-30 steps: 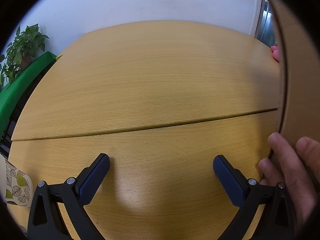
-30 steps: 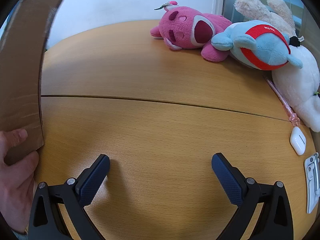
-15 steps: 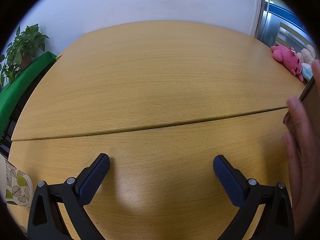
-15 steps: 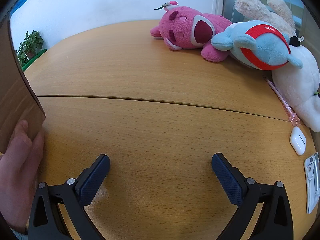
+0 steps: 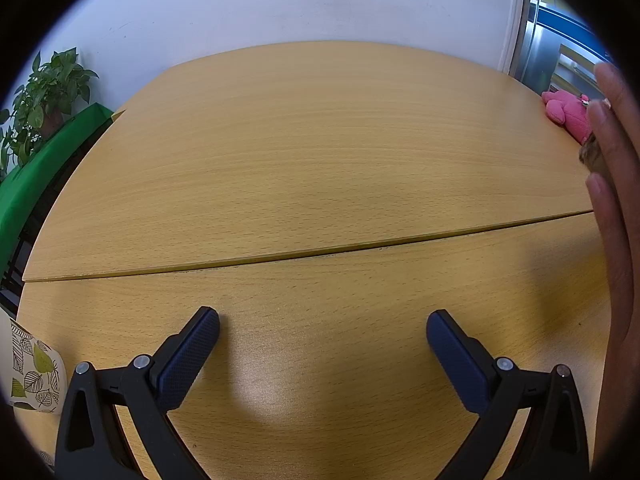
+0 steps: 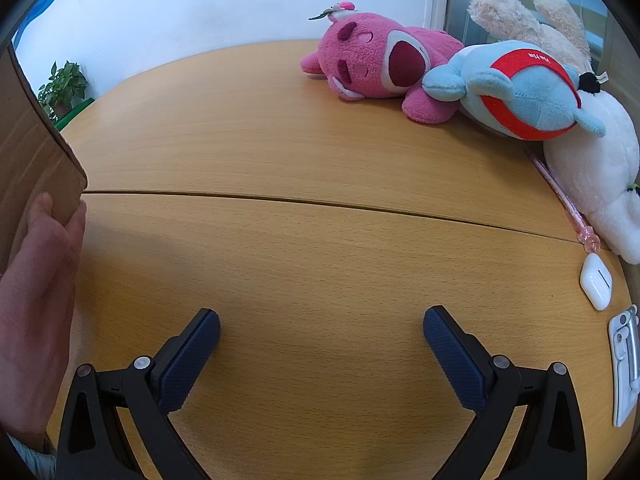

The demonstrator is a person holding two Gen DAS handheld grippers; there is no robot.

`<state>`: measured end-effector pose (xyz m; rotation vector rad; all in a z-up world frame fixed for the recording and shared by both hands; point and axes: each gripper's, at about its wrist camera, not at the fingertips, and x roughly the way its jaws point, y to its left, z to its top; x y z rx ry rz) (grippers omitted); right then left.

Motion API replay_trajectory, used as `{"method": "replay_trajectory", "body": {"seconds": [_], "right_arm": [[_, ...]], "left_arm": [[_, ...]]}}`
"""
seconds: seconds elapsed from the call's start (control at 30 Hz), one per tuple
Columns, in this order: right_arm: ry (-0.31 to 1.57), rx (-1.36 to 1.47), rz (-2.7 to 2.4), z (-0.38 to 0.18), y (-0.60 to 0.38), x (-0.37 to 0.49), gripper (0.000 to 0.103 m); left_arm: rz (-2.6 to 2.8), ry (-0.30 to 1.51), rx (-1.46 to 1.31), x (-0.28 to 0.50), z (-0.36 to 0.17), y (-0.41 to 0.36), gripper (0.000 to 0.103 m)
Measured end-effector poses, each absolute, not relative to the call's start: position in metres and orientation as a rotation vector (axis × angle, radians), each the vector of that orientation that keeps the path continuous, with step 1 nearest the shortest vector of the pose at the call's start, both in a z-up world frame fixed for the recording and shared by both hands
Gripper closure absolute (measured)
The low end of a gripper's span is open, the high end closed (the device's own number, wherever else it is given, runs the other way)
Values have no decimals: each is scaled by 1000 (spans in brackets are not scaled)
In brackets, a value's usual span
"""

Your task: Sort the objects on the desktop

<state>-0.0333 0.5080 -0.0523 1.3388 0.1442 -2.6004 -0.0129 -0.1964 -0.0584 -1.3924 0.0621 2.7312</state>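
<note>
Both tongs hover low over the wooden tabletop [image 5: 320, 152], nothing in either. Left tongs [image 5: 322, 330] spread wide, jaws well apart. Right tongs [image 6: 321, 328] the same.

A bare hand [image 6: 36, 300] at the left edge of the right view grips a cardboard box [image 6: 28, 152], raised off the wood.

Far right corner: pink plush [image 6: 380, 64], blue plush with red band [image 6: 520, 92] leaning on it, white plush [image 6: 592, 172] behind. Near the white one, a pink pen [image 6: 560, 196], a white earbud case [image 6: 597, 283], and a white clip [image 6: 624, 364] at the edge.
</note>
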Motion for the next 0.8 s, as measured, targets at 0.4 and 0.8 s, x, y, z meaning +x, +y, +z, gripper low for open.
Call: {"method": "replay_trajectory", "body": {"seconds": [0.4, 0.8], "right_arm": [[144, 1335, -2603, -53, 508, -30, 0], [144, 1337, -2602, -52, 508, -29, 0]], "left_arm": [[2733, 63, -1392, -13, -58, -195, 0], [2733, 63, -1393, -13, -58, -194, 0]]}}
